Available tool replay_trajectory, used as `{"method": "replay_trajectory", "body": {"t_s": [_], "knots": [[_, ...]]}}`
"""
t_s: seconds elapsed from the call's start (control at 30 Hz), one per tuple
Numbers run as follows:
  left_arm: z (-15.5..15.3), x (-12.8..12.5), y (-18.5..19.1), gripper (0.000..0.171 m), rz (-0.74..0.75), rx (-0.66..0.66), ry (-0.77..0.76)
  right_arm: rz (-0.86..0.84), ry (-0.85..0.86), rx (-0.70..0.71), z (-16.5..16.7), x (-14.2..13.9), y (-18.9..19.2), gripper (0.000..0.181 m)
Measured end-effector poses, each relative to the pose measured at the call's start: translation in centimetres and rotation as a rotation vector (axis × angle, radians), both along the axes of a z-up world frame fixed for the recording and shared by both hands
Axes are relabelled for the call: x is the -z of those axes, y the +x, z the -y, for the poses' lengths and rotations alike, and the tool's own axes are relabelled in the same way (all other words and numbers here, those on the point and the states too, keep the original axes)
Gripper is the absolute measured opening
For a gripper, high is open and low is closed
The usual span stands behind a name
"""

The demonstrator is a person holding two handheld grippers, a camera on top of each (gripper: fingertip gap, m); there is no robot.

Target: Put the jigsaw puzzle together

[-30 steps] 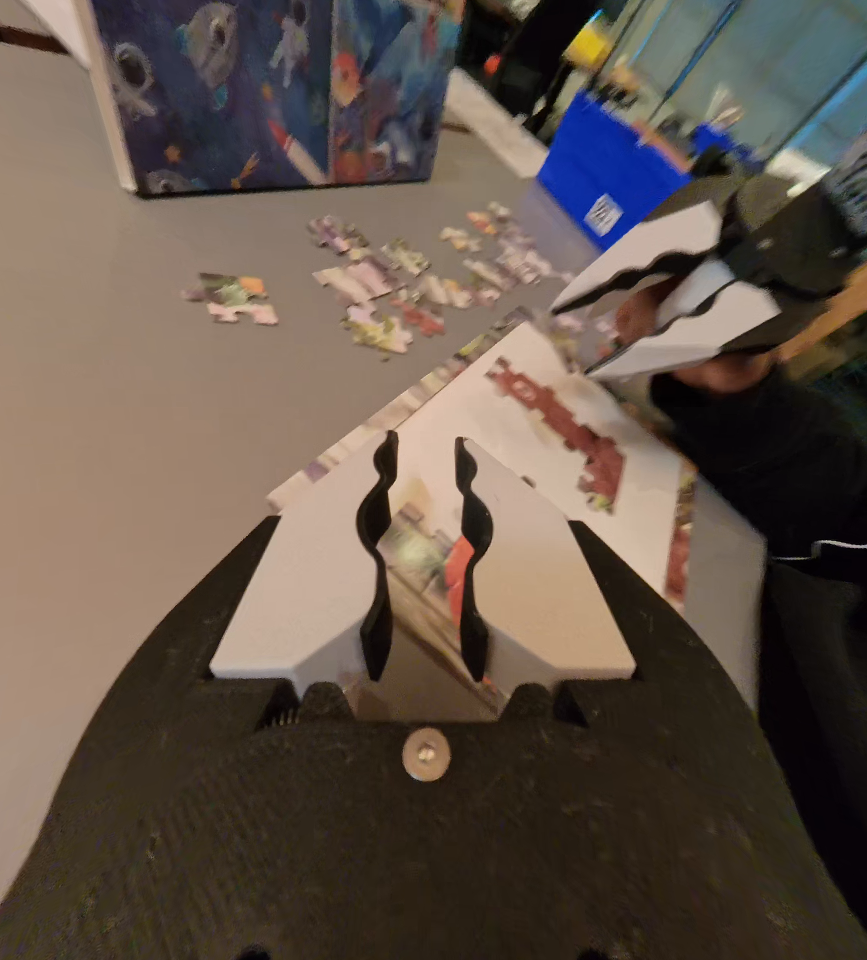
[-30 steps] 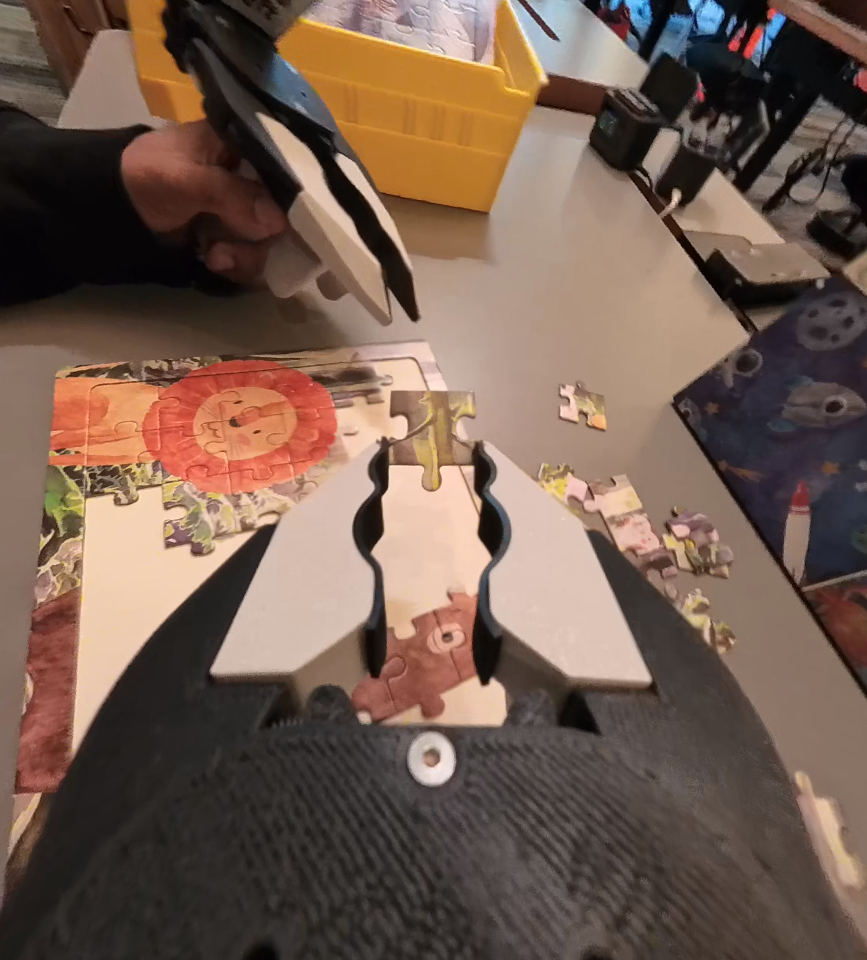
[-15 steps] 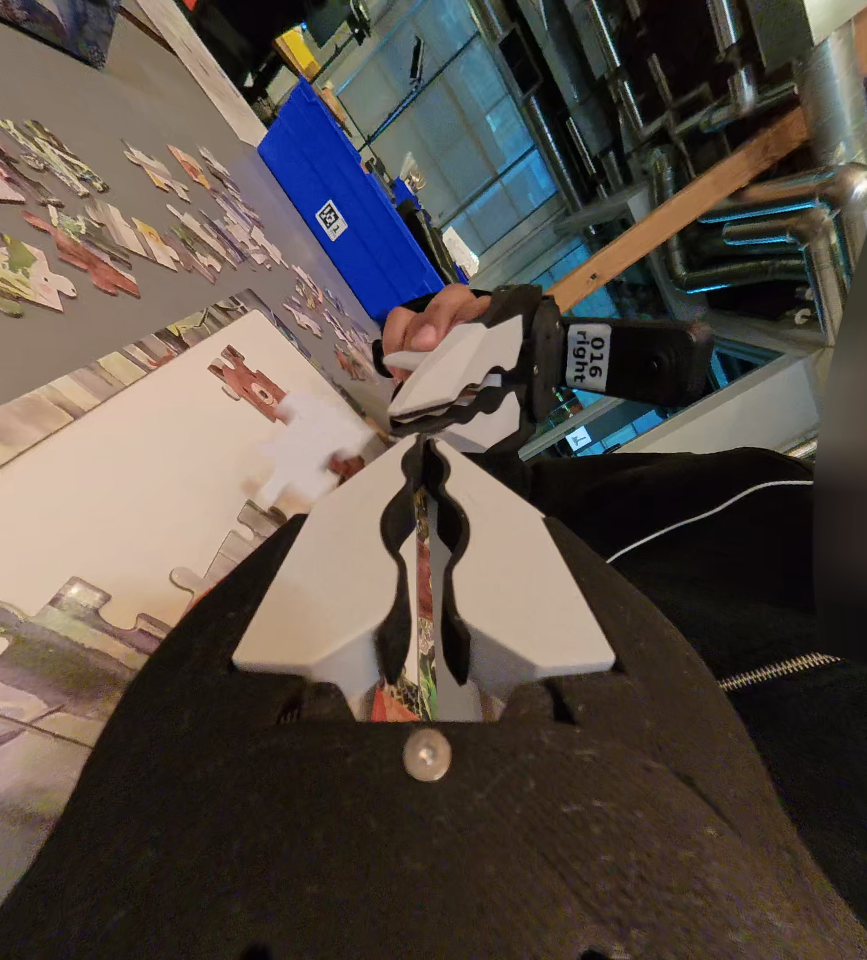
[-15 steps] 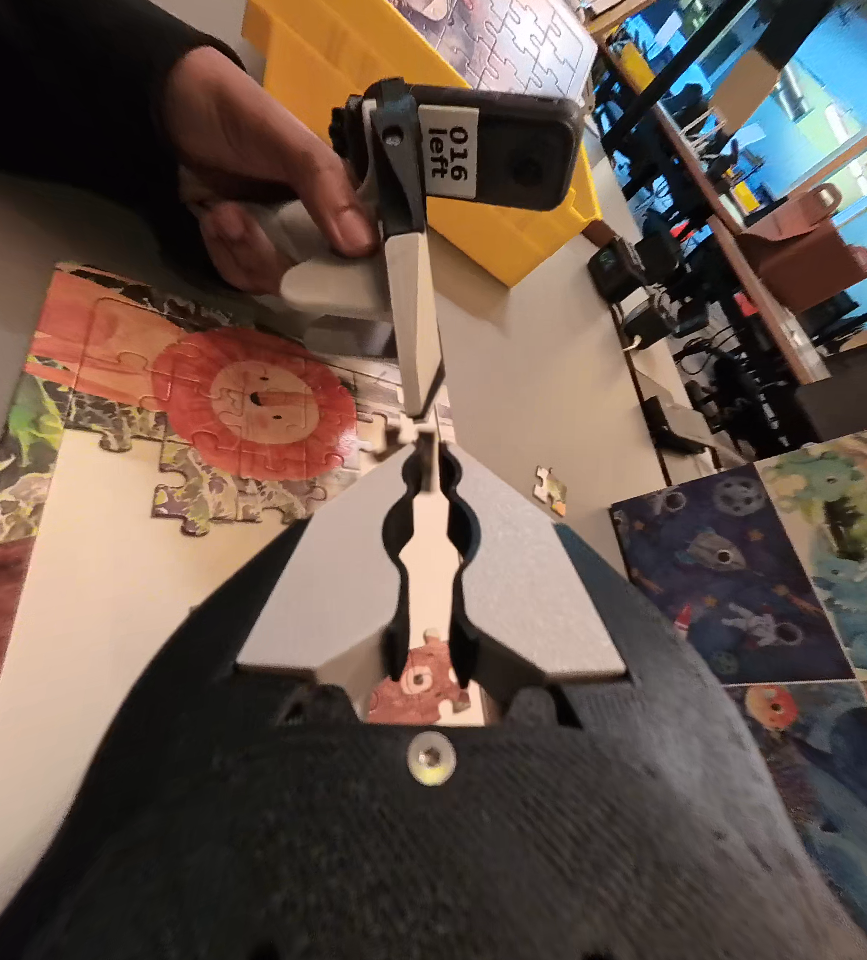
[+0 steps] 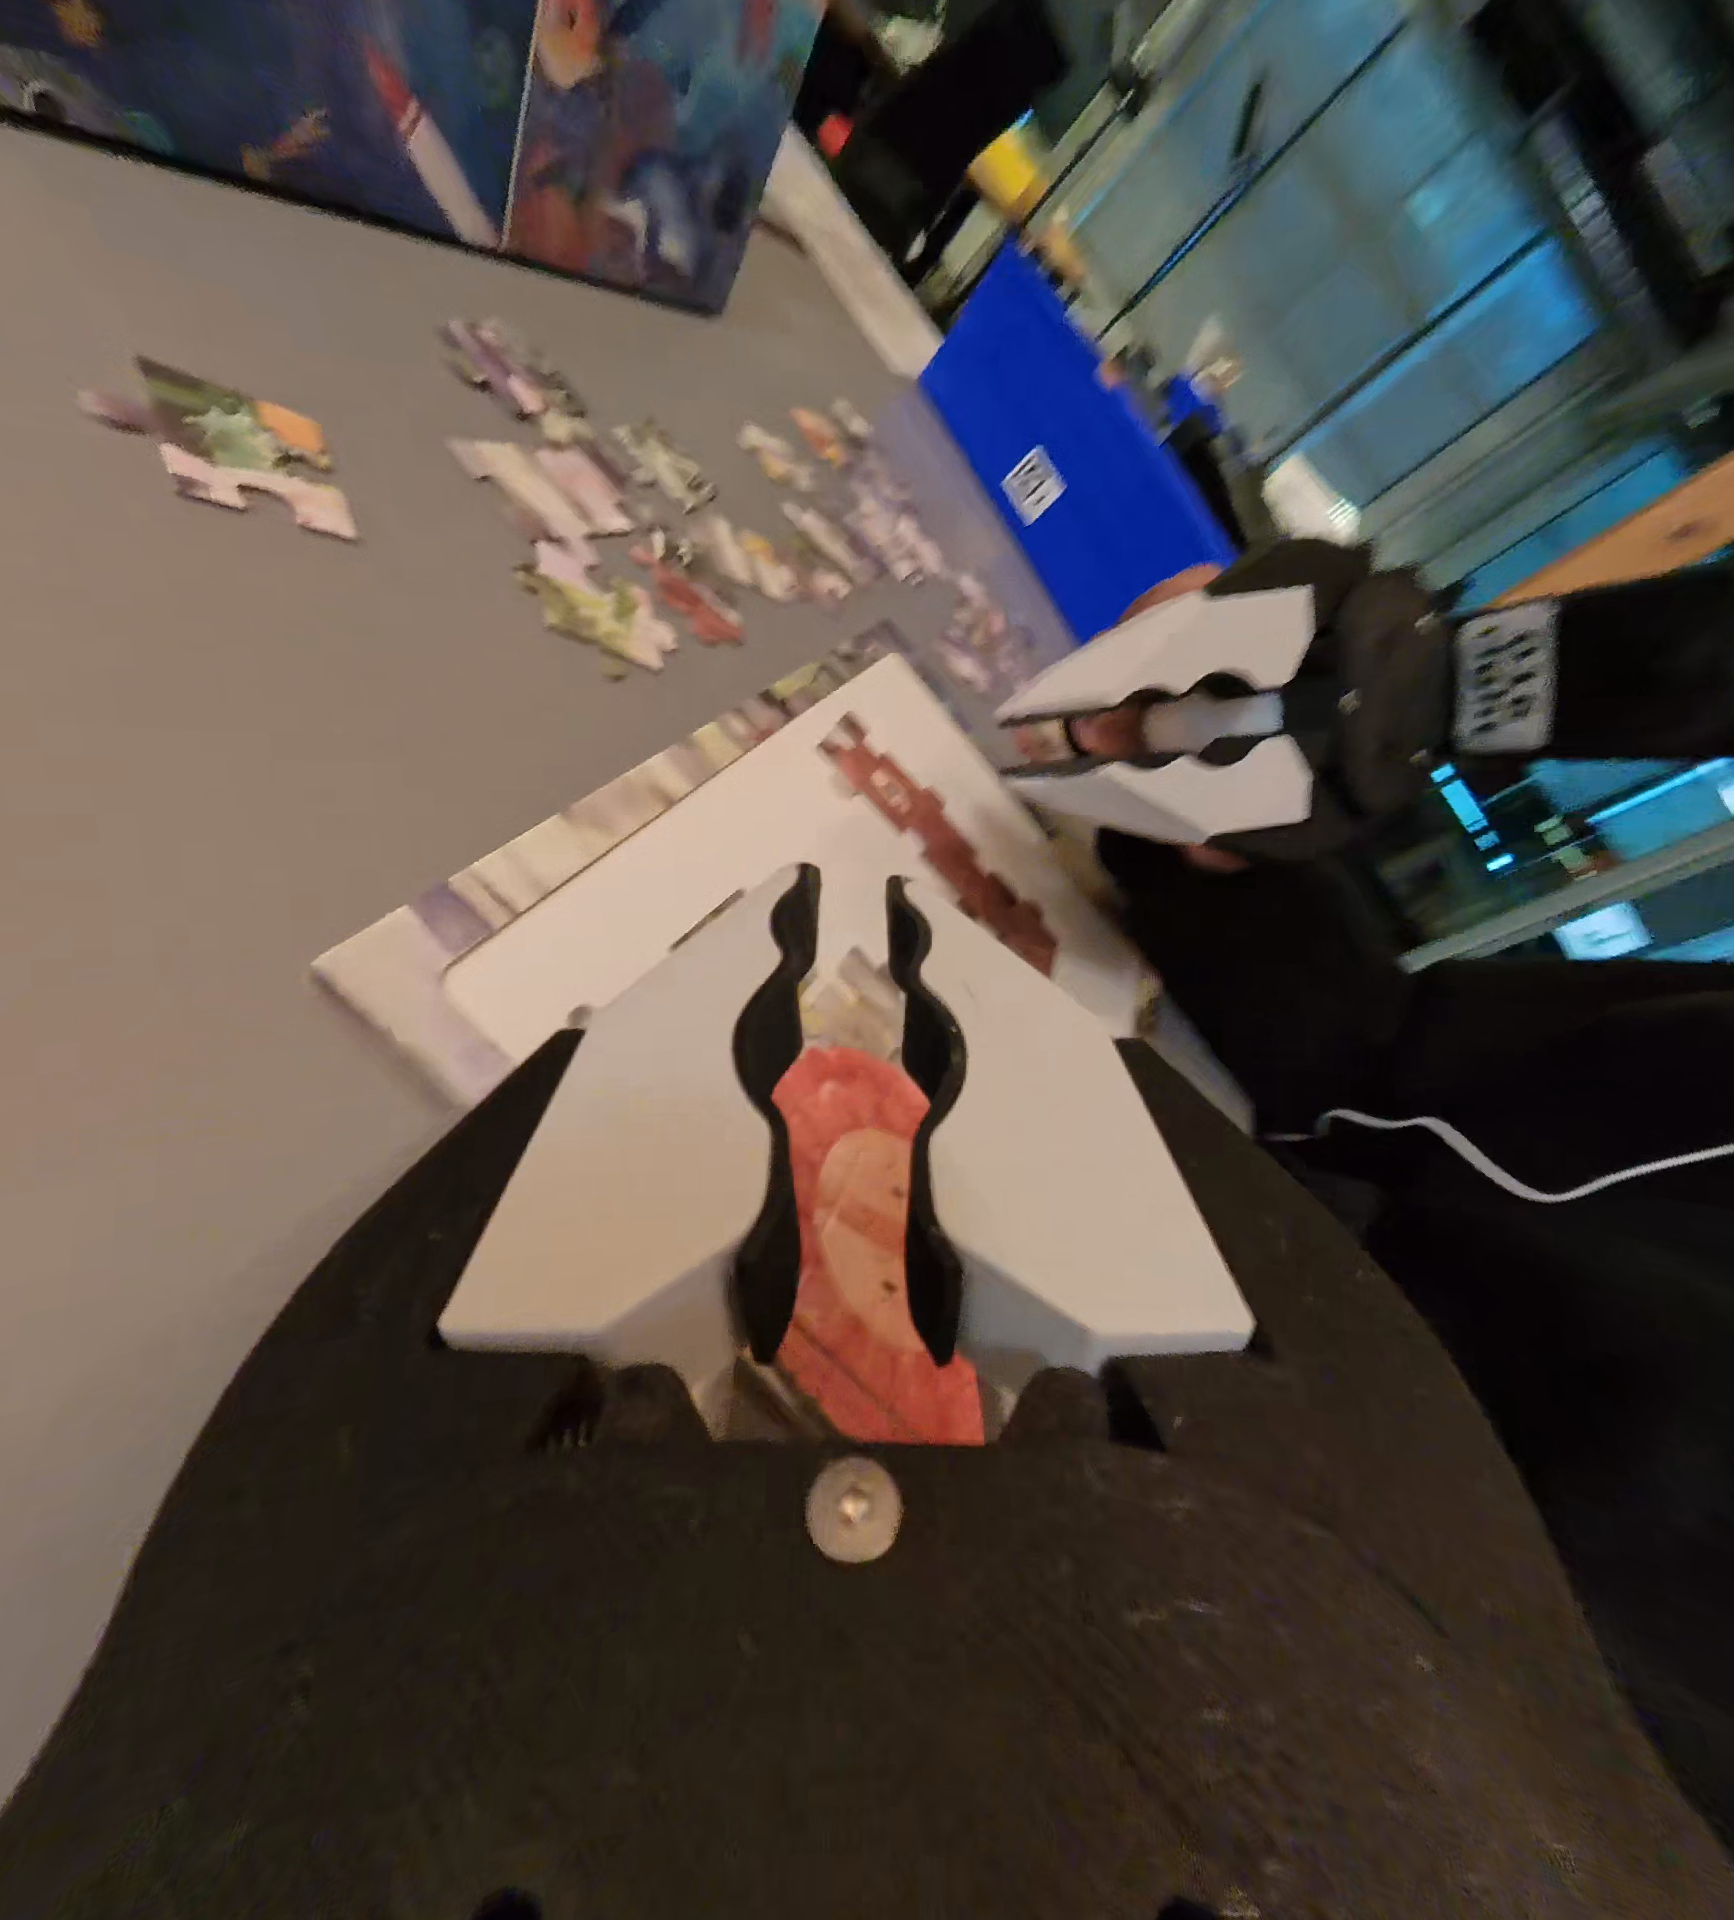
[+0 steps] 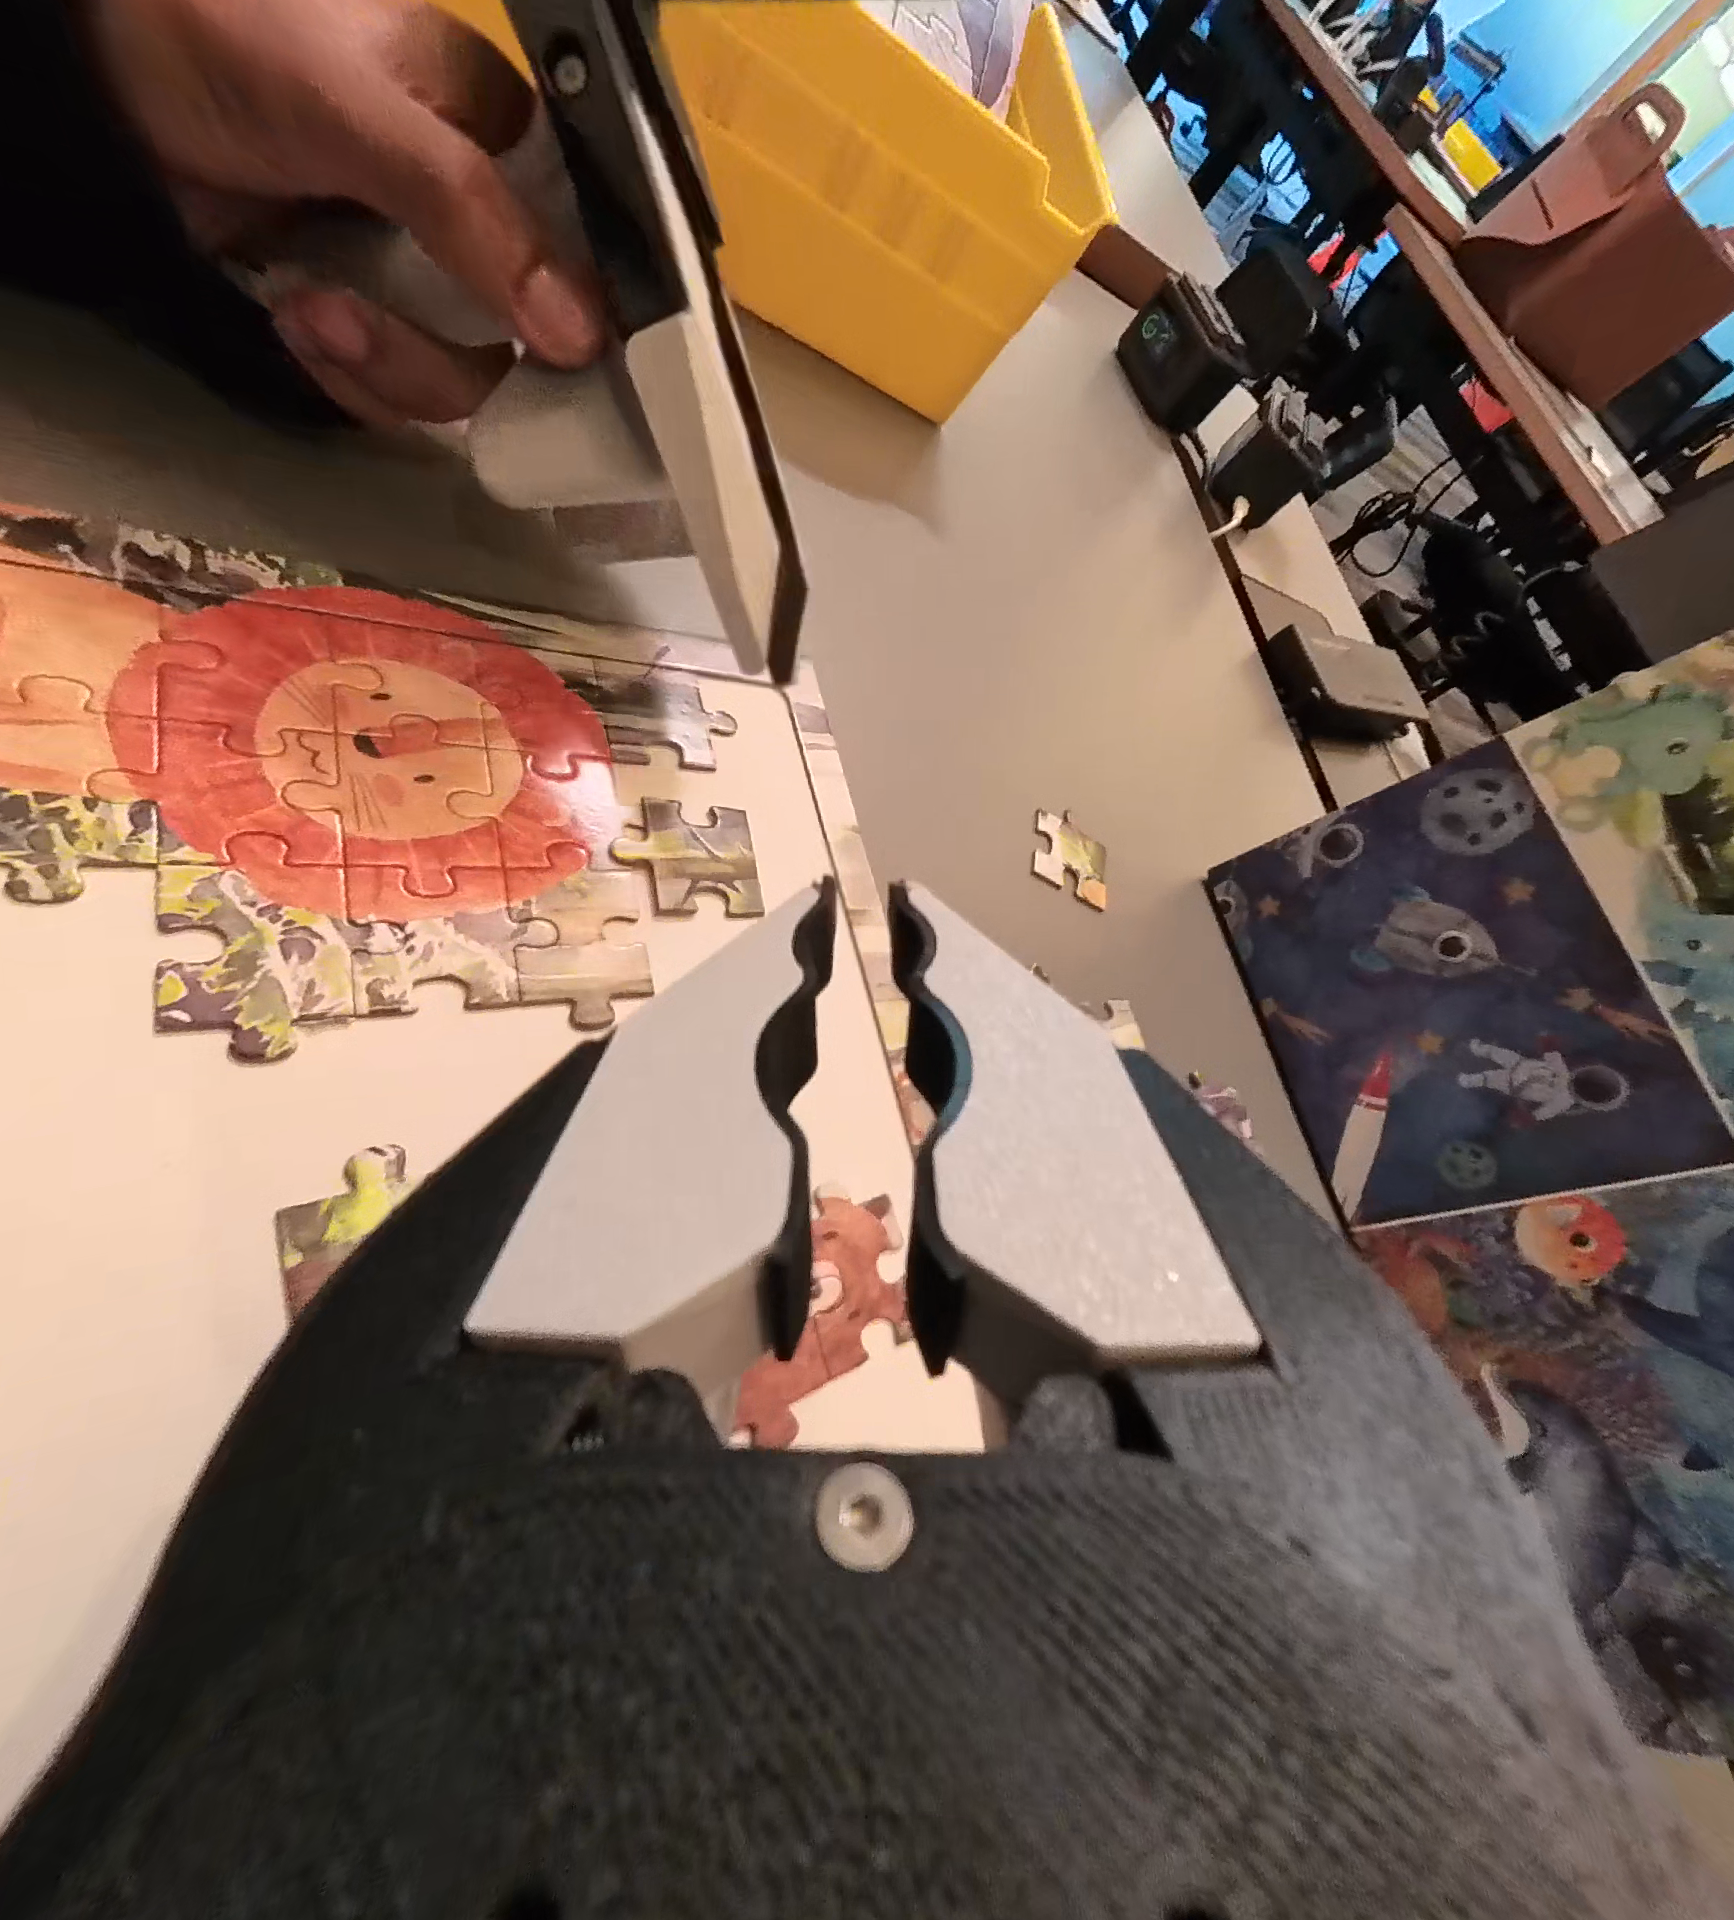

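Right gripper (image 6: 858, 899) hovers low over the puzzle tray (image 6: 63, 1195), jaws a little apart, nothing held. Left gripper (image 5: 847, 888) likewise parted and empty above the lion section (image 6: 364, 748). The risk, I'd say: a dipping finger nudges joined pieces loose. On the worktop (image 5: 115, 779), loose pieces (image 5: 624, 520) wait. Far off, a yellow bin (image 6: 873, 239) holds what looks like another puzzle board.
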State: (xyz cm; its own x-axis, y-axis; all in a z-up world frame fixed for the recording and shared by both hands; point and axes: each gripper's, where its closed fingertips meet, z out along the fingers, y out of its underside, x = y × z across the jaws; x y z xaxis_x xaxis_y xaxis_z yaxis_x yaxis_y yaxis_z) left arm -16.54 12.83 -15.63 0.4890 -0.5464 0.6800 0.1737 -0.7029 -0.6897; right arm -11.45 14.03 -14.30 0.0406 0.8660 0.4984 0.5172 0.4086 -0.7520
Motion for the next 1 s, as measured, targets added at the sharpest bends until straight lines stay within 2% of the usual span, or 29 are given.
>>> {"method": "replay_trajectory", "body": {"t_s": [0.17, 0.33, 0.5, 0.57, 0.83, 1.0], "knots": [[0.6, 2.6, 0.8, 0.016, -0.261, 0.054, 0.01, 0.012, -0.006, 0.006, -0.1, 0.3, 0.0, 0.008], [1.0, 4.1, 1.3, 0.02, -0.393, 0.082, 0.014, 0.014, -0.009, 0.006, -0.1, 0.4, -0.1, 0.008], [0.3, 4.9, 1.5, 0.046, -0.55, 0.043, 0.08, 0.018, -0.005, 0.005, -0.1, 0.4, -0.1, 0.008], [0.3, 5.1, 1.7, 0.05, -0.593, 0.045, 0.1, 0.016, -0.004, 0.006, -0.1, 0.4, -0.1, 0.008], [0.2, 5.6, 2.0, 0.05, -0.739, 0.049, 0.175, 0.017, 0.002, 0.01, -0.2, 0.4, -0.1, 0.008], [0.5, 5.7, 2.5, 0.037, -0.747, 0.072, 0.192, 0.013, 0.016, 0.017, -0.3, 0.1, 0.0, 0.008]]}}
